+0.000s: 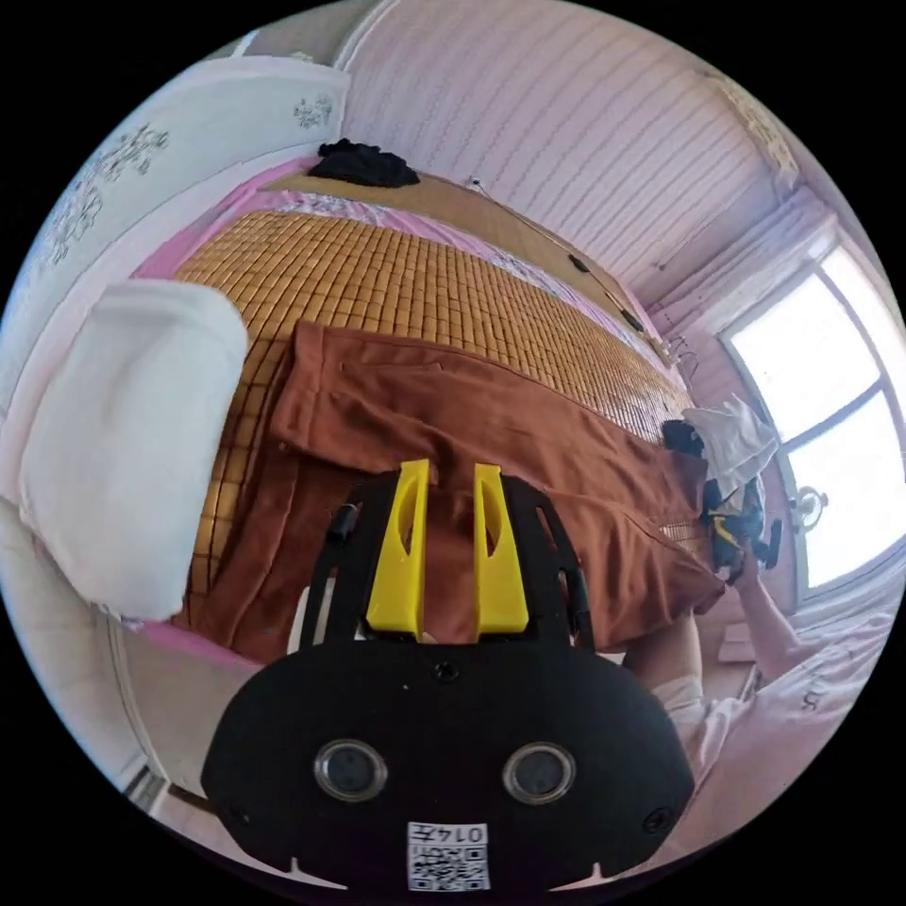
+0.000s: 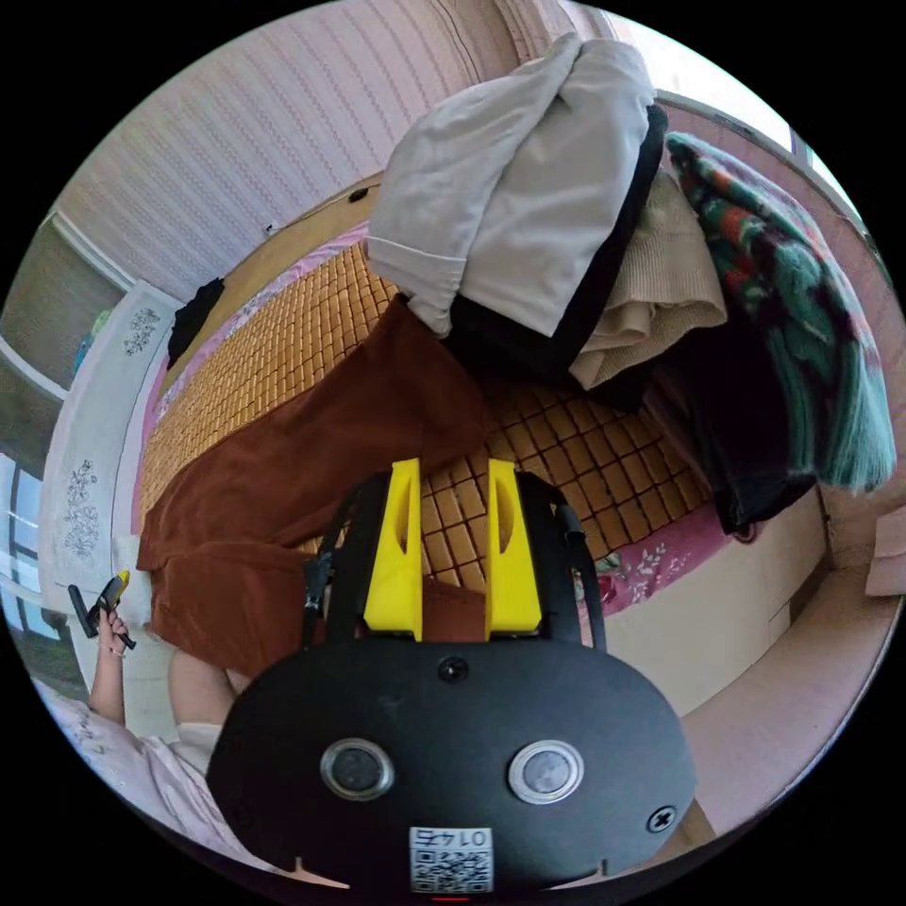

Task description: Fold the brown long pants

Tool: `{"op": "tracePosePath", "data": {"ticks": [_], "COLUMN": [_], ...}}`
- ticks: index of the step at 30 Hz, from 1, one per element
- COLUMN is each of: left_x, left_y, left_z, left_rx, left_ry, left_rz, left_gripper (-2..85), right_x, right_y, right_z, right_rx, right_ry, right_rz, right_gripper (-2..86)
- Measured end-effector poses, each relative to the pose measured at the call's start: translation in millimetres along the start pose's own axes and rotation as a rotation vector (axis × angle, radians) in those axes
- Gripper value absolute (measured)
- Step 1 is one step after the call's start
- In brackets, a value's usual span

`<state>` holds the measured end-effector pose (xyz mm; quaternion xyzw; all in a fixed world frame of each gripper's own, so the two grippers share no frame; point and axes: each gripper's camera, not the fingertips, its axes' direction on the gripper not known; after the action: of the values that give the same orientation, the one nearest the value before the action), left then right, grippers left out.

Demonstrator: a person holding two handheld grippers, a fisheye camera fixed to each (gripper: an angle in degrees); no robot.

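— Where are the brown pants?

— Spread lengthwise on the bamboo mat, one edge hanging toward the person, between the white pillow and the pile of clothes.

— And the claws?

— The left gripper hovers over the cloth, jaws parted, holding nothing. The right gripper hangs over bare mat near the hem, also parted and empty.

— Advice?

— I'd pinch both ends of one edge, lift evenly, keep it taut, and lay leg on leg.

White pillow, clothes heap
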<state>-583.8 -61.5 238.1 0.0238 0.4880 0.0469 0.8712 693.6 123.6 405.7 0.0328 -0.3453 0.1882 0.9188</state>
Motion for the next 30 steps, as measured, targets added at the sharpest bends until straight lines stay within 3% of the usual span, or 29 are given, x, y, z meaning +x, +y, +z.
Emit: {"op": "tracePosePath", "data": {"ticks": [4,11,16,24,30], "left_x": [-49.4,-120.6,-167.5,-199.8,-213.2], "left_y": [39.6,82.6,108.4,90.4,69.2], "left_z": [-34.2,-71.7,-79.3,-47.5,-13.9], "left_rx": [0.027,0.034,0.102,0.055,-0.054], "left_ry": [0.006,-0.04,0.063,0.129,0.1], "left_rz": [-0.172,-0.339,-0.513,-0.59,-0.626], "left_gripper": [9.9,11.5,13.5,16.7,15.5], "right_x": [18.3,75.8,108.5,101.9,97.9], "right_y": [56.5,111.4,129.1,119.3,120.7], "right_z": [-34.6,-25.7,-9.2,-8.3,-20.5], "right_rx": [-0.005,-0.088,-0.106,-0.149,-0.152], "right_ry": [0.006,-0.148,-0.327,-0.389,-0.34], "right_rz": [-0.019,0.15,0.298,0.187,0.134], "right_gripper": [11.9,17.6,18.7,5.2,0.6]}}
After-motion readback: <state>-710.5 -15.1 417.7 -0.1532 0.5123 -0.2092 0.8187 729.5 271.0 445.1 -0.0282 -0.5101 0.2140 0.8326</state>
